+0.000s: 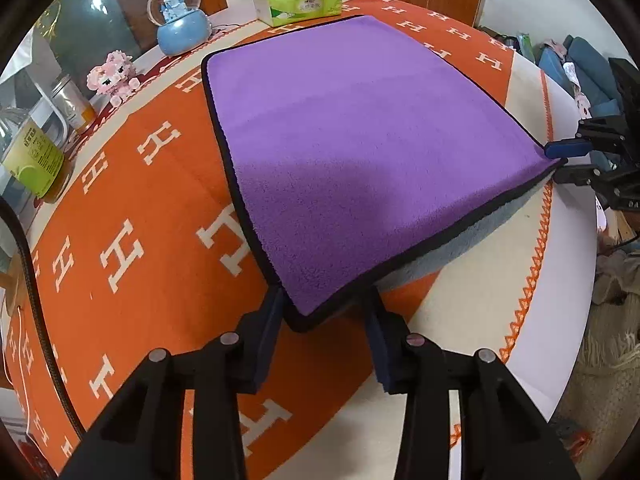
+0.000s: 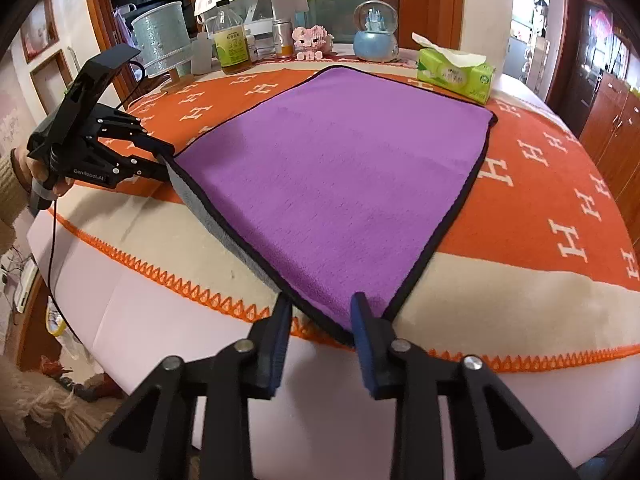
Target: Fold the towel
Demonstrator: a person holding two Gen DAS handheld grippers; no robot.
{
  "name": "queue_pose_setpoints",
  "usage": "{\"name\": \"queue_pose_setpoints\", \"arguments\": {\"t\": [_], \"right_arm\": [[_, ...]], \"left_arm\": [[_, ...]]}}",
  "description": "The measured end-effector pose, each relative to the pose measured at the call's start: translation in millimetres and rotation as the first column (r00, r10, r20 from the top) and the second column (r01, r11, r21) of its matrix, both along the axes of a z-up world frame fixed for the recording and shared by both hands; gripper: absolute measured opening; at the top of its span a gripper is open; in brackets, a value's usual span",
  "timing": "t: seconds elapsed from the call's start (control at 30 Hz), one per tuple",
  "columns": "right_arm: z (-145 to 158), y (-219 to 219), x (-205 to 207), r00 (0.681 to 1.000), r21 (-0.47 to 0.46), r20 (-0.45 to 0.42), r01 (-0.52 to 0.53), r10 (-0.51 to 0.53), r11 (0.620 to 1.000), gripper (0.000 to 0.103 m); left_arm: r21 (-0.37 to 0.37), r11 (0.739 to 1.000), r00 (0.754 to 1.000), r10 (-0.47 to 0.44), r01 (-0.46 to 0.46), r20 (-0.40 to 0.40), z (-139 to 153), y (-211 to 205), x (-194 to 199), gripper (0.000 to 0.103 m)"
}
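Purple on top and grey underneath, the towel (image 1: 352, 152) lies spread on an orange blanket (image 1: 132, 200) with white H letters, which covers the table. Its near edge is lifted a little from the blanket, so the grey underside shows along this edge.

The left gripper (image 1: 320, 312) has its fingers spread on both sides of the near left corner of the towel. The black hem sits between the blue pads (image 1: 268, 336), but the pads do not press it together. In the right wrist view this same gripper (image 2: 166, 164) touches that corner from the side, and a hand holds its handle.

The right gripper (image 2: 320, 316) stands the same way at the near right corner, fingers apart, with the corner between them.

Behind the towel are a green tissue box (image 2: 456, 76), a blue snow globe (image 2: 376, 36), a pink block figure (image 2: 312, 42) and a bottle with a green label (image 2: 232, 40)
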State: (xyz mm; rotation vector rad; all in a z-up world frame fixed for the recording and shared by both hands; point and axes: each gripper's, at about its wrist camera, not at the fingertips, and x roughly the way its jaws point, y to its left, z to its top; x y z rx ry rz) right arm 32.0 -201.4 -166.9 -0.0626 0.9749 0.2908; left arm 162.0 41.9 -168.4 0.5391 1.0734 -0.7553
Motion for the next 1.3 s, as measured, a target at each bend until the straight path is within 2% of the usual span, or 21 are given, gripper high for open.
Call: {"name": "queue_pose_setpoints", "arguments": {"t": [0.13, 0.57, 0.7, 1.0, 1.3], "right_arm": [[0, -2, 3, 1.000, -0.004, -0.009, 0.003, -0.003, 1.000, 0.020], [3, -4, 6, 1.000, -0.012, -0.009, 0.009, -0.009, 1.000, 0.018], [5, -4, 8, 1.000, -0.008, -0.007, 0.018, -0.018, 1.000, 0.012], [7, -5, 10, 1.000, 0.001, -0.004, 0.026, -0.026, 1.000, 0.011], [7, -6, 11, 1.000, 0.014, -0.008, 0.028, -0.028, 1.000, 0.011]], "left_arm": [[0.006, 1.000, 1.000, -0.007, 0.007, 0.001, 1, 1, 0, 0.033], [0.041, 0.999, 1.000, -0.006, 0.006, 0.015, 2, -2, 3, 0.016], [0.040, 0.999, 1.000, -0.005, 0.004, 0.014, 3, -2, 3, 0.013], [0.008, 1.000, 0.999, -0.015, 0.015, -0.040, 7, -4, 5, 0.015], [0.001, 1.000, 1.000, 0.000, 0.000, -0.021, 14, -4, 10, 0.015]]}}
